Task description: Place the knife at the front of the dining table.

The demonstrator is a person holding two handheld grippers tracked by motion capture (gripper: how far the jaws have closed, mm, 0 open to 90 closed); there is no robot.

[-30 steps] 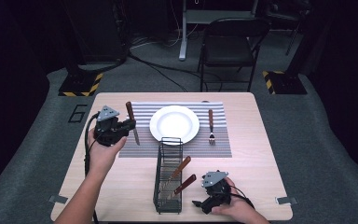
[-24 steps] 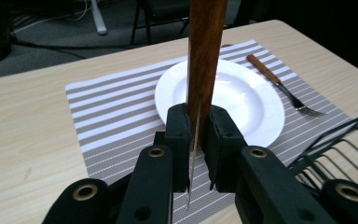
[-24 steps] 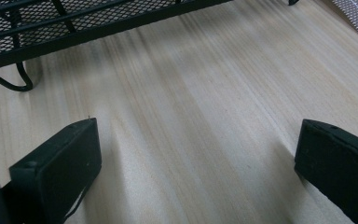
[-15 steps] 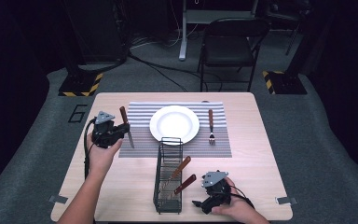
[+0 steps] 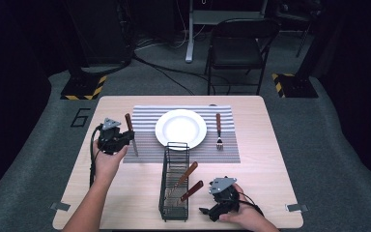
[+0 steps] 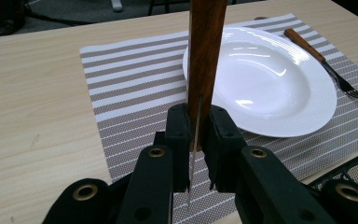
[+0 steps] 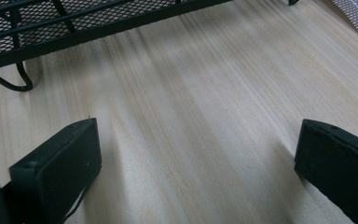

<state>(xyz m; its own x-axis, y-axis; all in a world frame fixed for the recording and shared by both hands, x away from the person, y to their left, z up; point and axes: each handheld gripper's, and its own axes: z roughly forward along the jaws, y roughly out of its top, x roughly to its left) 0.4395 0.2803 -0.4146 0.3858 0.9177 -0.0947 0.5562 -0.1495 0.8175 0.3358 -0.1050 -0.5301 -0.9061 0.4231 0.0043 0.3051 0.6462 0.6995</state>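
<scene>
Between the closed jaws of the left tongs (image 6: 195, 140) sits a knife (image 6: 205, 60), pinched where the wooden handle meets the thin metal blade, with the handle pointing away from the tongs and the blade edge running back toward the hand. Just beyond them lies the striped placemat (image 6: 121, 79), and on it, ahead and to the right, the white plate (image 6: 270, 79) with a fork (image 6: 326, 60) past its far side.

The knife looks light and stiff; its smooth handle could slip, and the narrow blade gives the pads little to bite on, so the broader wood near the junction seems the safer hold.

From above, the knife (image 5: 130, 133) is seen slanting over the placemat's left edge, beside the left tongs (image 5: 125, 139). That view also shows the black wire caddy (image 5: 175, 181) holding two more wooden-handled pieces, just left of the right tongs (image 5: 207, 211), which rest low on the worktop (image 5: 261, 183).

The right gripper view adds that the right tongs' jaws stand wide apart, holding nothing, with the caddy's foot just ahead.
</scene>
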